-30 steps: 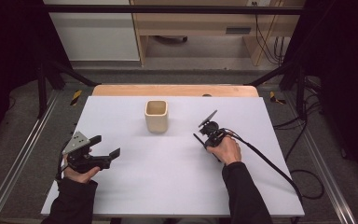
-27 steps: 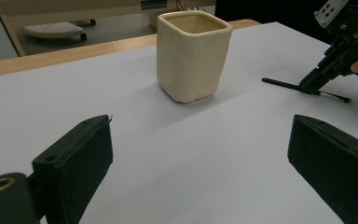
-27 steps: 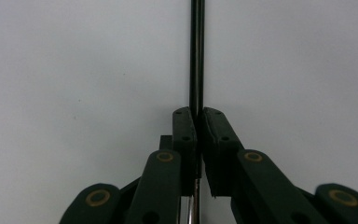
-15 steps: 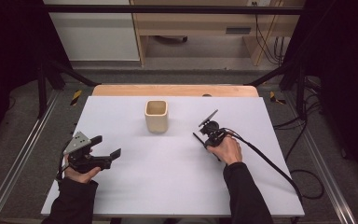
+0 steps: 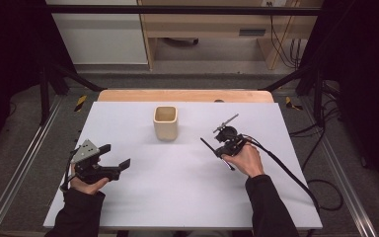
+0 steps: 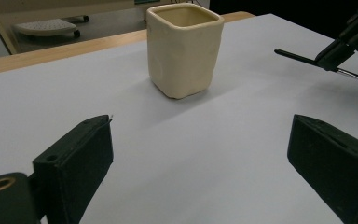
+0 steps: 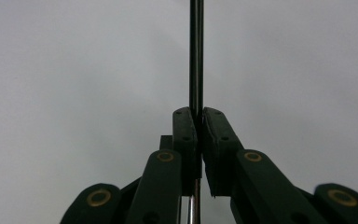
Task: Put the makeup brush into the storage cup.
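A cream square cup point(image 5: 166, 122) stands upright and empty near the table's far middle; it appears ahead of the open jaws in the left gripper view point(image 6: 184, 49). My left gripper point(image 5: 114, 155) point(image 6: 200, 123) is held low at the table's left, open, with nothing between its jaws. My right gripper point(image 5: 220, 153) point(image 7: 199, 112) is right of the cup, pointing down at the table, shut on a thin black stick point(image 5: 207, 144) point(image 7: 196, 51) that looks like a fine brush. The stick point(image 6: 298, 57) lies roughly level, one end toward the cup.
The white table point(image 5: 177, 187) has a wooden strip point(image 5: 185, 95) along its far edge. A black cable point(image 5: 286, 173) trails from the right gripper off the table's right side. Metal rails and dark frame posts flank the table.
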`<state>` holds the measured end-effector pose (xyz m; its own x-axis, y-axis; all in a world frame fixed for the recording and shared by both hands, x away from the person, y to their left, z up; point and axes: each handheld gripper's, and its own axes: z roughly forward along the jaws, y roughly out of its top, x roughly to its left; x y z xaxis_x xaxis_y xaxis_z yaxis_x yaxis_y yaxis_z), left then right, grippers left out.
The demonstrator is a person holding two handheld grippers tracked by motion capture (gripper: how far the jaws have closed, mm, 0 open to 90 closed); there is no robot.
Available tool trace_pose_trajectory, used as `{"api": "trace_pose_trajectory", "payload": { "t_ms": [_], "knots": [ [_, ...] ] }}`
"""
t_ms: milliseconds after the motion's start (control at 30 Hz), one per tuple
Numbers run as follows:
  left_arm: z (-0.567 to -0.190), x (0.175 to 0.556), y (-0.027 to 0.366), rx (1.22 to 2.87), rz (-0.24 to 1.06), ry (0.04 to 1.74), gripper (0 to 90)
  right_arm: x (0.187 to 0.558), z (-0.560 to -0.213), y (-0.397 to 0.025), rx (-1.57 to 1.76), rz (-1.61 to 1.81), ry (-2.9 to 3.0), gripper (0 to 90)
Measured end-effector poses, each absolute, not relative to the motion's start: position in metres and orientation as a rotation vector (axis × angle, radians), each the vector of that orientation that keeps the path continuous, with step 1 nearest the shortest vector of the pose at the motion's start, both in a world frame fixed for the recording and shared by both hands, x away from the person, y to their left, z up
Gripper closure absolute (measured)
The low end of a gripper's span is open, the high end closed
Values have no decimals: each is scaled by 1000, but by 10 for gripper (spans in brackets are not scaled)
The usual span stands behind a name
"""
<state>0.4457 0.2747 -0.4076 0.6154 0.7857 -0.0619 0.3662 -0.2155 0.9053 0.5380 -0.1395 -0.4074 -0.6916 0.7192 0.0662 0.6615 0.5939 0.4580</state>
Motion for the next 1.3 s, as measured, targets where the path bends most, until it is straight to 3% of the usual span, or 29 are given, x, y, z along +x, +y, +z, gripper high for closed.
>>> {"api": "trace_pose_trajectory", "payload": {
  "t_ms": [500,1300],
  "knots": [
    [-408,445,257,1895,496,864,63,508,-387,-126,912,819,2760,844],
    [-405,445,216,2071,493,698,64,493,-376,-105,704,868,2853,844]
  ]
}}
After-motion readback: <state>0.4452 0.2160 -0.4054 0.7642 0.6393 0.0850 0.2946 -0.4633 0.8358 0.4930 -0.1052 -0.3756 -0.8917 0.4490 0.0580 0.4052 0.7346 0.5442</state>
